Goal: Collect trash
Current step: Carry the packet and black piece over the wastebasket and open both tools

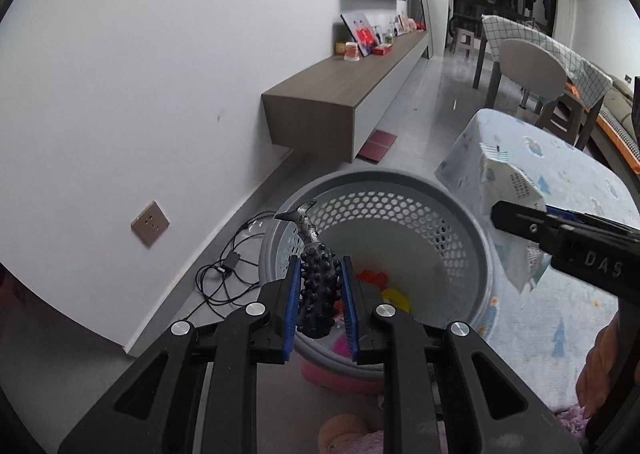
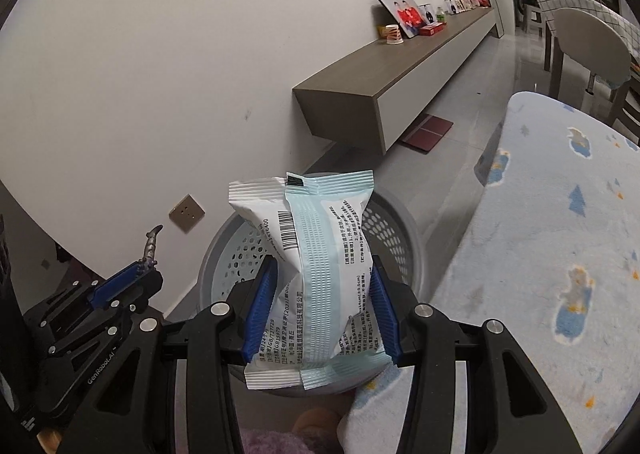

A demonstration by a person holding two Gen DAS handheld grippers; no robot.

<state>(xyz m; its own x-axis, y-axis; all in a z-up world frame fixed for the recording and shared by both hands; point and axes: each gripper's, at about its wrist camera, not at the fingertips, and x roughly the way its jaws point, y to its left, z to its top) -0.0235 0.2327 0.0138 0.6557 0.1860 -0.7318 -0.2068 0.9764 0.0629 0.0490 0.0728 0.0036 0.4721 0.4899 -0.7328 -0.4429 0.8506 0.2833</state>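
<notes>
My left gripper (image 1: pixel 320 294) is shut on a dark knobbly toy with a grey tail (image 1: pixel 316 278) and holds it over the near rim of a grey perforated basket (image 1: pixel 460 213). Red and yellow scraps (image 1: pixel 384 288) lie in the basket's bottom. My right gripper (image 2: pixel 324 310) is shut on a white and pale green sealed packet (image 2: pixel 316 274), held upright above the same basket (image 2: pixel 396 230). The right gripper with its packet also shows at the right of the left wrist view (image 1: pixel 516 213). The left gripper and the toy's tail show at the left of the right wrist view (image 2: pixel 150 250).
The basket stands on the floor between a white wall and a table with a pale blue patterned cloth (image 2: pixel 560 234). Black cables (image 1: pixel 228 274) lie by the wall under a socket (image 1: pixel 150 222). A floating cabinet (image 1: pixel 340 93) runs along the wall; chairs and a dining table stand behind.
</notes>
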